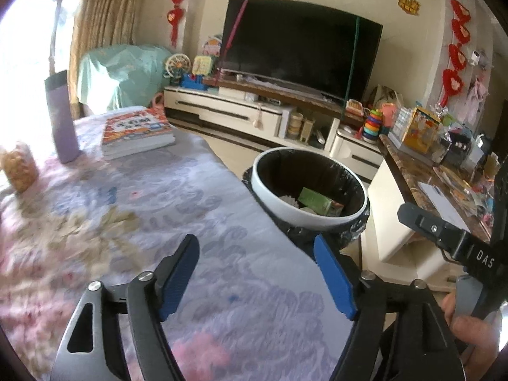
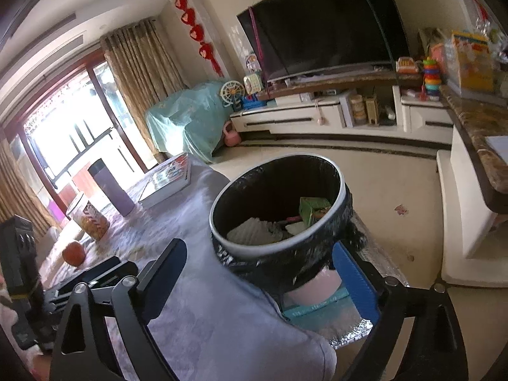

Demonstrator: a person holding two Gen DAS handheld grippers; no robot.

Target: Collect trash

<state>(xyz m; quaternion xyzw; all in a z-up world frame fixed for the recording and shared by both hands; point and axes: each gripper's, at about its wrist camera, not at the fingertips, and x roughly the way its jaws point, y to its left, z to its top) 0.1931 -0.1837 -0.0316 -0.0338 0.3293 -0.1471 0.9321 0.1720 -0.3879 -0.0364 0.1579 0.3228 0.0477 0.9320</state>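
A round trash bin [image 1: 317,219] with a white rim and black liner stands on the floor beside the table's right edge. Inside lie a green carton [image 1: 319,201] and white paper. In the right wrist view the bin [image 2: 279,247] is close, with the green carton [image 2: 312,209] and white crumpled paper [image 2: 254,231] in it. My left gripper [image 1: 257,273] is open and empty above the floral tablecloth [image 1: 127,209]. My right gripper [image 2: 260,273] is open and empty, just in front of the bin at the table corner.
On the table stand a purple tumbler [image 1: 62,117], a stack of books [image 1: 136,130], a snack jar [image 1: 19,168] and an orange fruit [image 2: 74,253]. A TV [image 1: 298,47] on a low cabinet is behind. A cluttered marble counter [image 1: 444,171] is at right. A small scrap [image 2: 401,210] lies on the floor.
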